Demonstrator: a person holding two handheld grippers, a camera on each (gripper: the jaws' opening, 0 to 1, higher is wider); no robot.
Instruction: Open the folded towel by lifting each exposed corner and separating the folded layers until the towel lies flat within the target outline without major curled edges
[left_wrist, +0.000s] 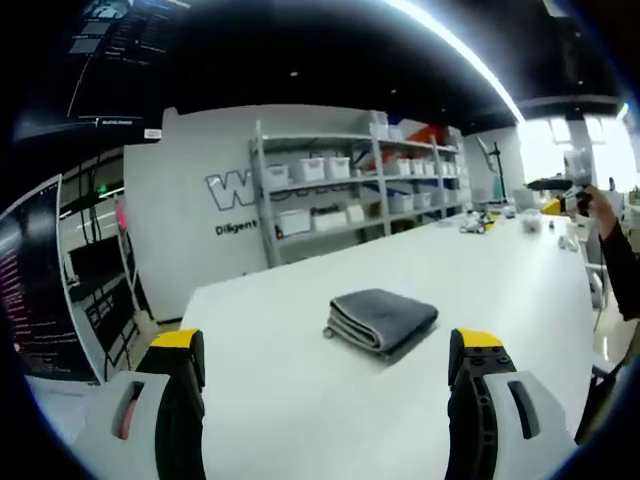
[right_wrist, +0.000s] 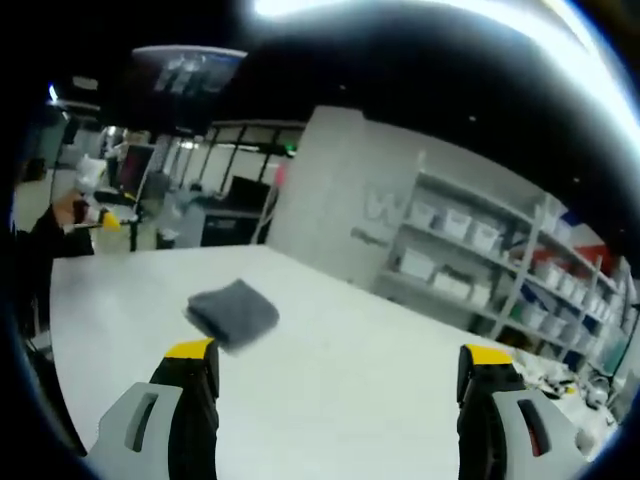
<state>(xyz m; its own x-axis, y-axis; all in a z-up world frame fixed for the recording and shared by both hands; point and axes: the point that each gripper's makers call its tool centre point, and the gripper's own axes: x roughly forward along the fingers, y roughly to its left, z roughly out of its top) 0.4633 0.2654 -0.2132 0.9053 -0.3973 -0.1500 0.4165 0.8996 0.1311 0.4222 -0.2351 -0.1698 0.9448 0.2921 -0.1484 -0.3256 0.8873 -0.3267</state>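
In your right gripper view the folded towel (right_wrist: 232, 312) is smeared by motion blur, so you cannot count its layers or pick out a free corner. Wall lettering (left_wrist: 228, 187) in your left gripper view is cut off by the shelving (left_wrist: 345, 185). The bins' contents are too small to read. Both pairs of tongs are cropped at the bottom edge.

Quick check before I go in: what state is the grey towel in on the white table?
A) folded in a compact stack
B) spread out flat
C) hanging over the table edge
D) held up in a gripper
A: the grey cloth towel lies folded in stacked layers on the white table, clear of both open grippers.
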